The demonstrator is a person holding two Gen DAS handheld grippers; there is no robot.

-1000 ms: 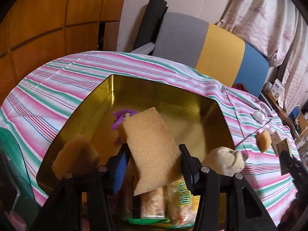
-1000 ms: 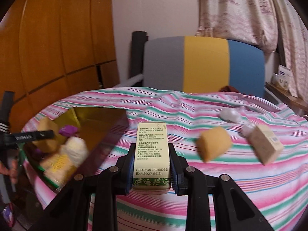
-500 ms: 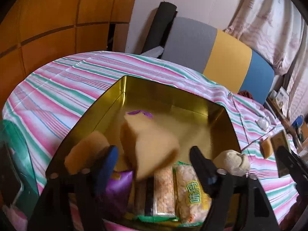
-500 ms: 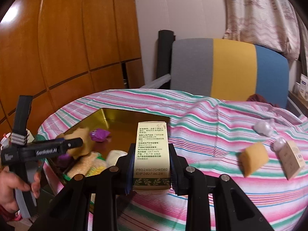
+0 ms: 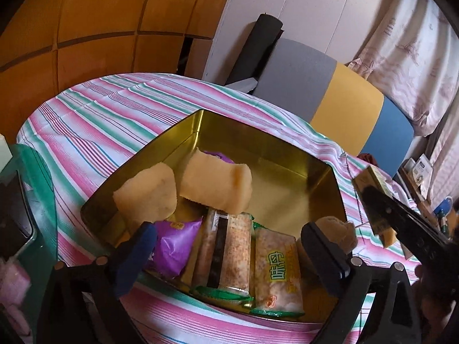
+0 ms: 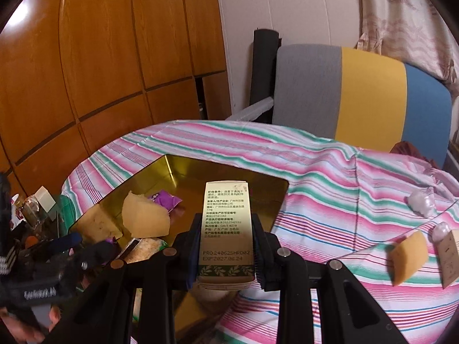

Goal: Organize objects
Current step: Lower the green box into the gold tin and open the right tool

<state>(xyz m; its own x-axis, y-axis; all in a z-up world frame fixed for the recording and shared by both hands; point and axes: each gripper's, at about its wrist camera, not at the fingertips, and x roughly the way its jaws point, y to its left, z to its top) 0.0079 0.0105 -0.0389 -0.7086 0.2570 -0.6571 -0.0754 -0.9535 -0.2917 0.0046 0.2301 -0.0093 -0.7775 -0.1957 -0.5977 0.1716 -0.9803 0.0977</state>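
A gold tin sits on the striped tablecloth and holds two yellow sponges, a purple packet and snack bars. My left gripper is open and empty above the tin's near edge. My right gripper is shut on a cream carton with printed text, held above the tin. The carton also shows at the right of the left wrist view.
On the cloth to the right lie a yellow sponge, a tan box and two small white wrapped items. A grey, yellow and blue chair back stands behind the table. Clutter sits left of the table.
My left gripper opened and let the yellow sponge drop into the tin, then drew back. My right gripper carried the carton left, from over the cloth to over the tin.
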